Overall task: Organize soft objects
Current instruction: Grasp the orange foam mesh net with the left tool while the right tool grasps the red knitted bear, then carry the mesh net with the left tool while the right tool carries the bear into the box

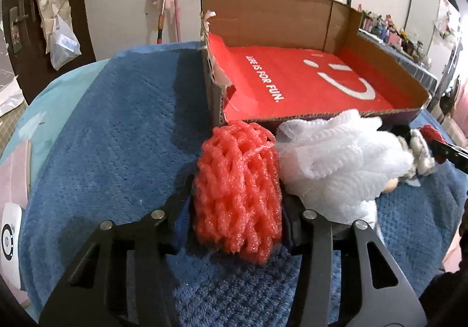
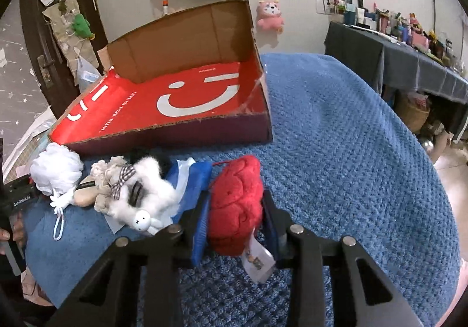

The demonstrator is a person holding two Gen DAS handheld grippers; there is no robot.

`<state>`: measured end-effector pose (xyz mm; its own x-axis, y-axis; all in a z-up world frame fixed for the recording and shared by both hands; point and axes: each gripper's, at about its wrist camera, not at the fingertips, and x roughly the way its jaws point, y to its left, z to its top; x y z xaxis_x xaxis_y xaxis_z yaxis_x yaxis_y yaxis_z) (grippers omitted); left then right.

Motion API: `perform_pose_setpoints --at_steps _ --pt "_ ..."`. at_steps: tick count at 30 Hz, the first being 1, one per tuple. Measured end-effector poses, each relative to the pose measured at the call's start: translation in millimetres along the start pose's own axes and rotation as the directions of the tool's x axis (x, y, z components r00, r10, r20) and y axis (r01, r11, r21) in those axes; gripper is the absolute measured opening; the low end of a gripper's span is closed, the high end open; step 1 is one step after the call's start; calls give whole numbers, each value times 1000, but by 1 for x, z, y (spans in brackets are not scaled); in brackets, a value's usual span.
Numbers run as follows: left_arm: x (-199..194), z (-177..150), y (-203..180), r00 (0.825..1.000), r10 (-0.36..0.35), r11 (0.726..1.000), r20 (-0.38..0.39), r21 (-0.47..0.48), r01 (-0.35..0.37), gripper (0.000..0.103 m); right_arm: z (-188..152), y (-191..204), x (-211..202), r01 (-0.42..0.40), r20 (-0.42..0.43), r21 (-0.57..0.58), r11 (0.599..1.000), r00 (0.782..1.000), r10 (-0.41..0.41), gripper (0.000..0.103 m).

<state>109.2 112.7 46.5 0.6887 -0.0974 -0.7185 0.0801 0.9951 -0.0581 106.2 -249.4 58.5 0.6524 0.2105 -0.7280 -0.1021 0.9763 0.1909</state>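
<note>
Clamped the left gripper (image 1: 235,219) on the coral foam net sleeve (image 1: 238,189), pads pressed into both flanks, the sleeve resting on the blue blanket (image 1: 117,128) just in front of the cardboard box (image 1: 263,20). Clenched the right gripper (image 2: 235,219) likewise on the red knitted bundle (image 2: 237,201), a paper tag (image 2: 257,261) dangling beneath, near the box's front right corner. Judged best, for lifting: kept both squeezes gentle yet steady, since springy foam mesh and loose knit both compress and could slip; raised each high enough to clear the low front wall before carrying over the red liner (image 1: 307,84) printed with a white smiley. Watched the white mesh bath pouf (image 1: 336,157), touching the sleeve's right side and likely to drag along. Noted textures: open, bubbly lattice on the sleeve; frilly, gathered netting on the pouf, with a corded loop (image 2: 58,224); chunky ribbing on the red knit; fluffy white plush (image 2: 146,189) with a checked bow between pouf and bundle; waffle pile on the blanket; raw corrugated edges and one tall rear flap on the box. Found the box empty of soft things as yet.
</note>
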Motion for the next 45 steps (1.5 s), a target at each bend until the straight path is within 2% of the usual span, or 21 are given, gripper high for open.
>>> perform_pose_setpoints --at_steps 7,16,23,28,33,39,45 --pt "-20 11 -4 998 2 1000 61 5 -2 46 15 3 -29 7 95 -15 1000 995 -6 36" --pt "-38 30 -10 993 -15 1000 120 12 14 46 28 7 -41 -23 137 -24 999 990 26 36" --pt "-41 61 -25 985 -47 998 168 49 40 46 61 18 -52 -47 211 -67 997 976 61 36" --pt "-24 86 -37 985 -84 994 153 81 72 46 91 28 -48 -58 253 -109 992 964 84 36" --pt "15 101 -46 992 -102 989 69 113 93 46 115 38 -14 -76 210 -138 988 972 104 36" --pt "55 106 -52 995 -96 985 -32 140 99 46 117 48 46 -61 56 -173 983 996 71 36" --pt "78 106 -59 993 -64 977 -104 196 83 46 113 46 79 -45 -77 -186 982 997 31 36"
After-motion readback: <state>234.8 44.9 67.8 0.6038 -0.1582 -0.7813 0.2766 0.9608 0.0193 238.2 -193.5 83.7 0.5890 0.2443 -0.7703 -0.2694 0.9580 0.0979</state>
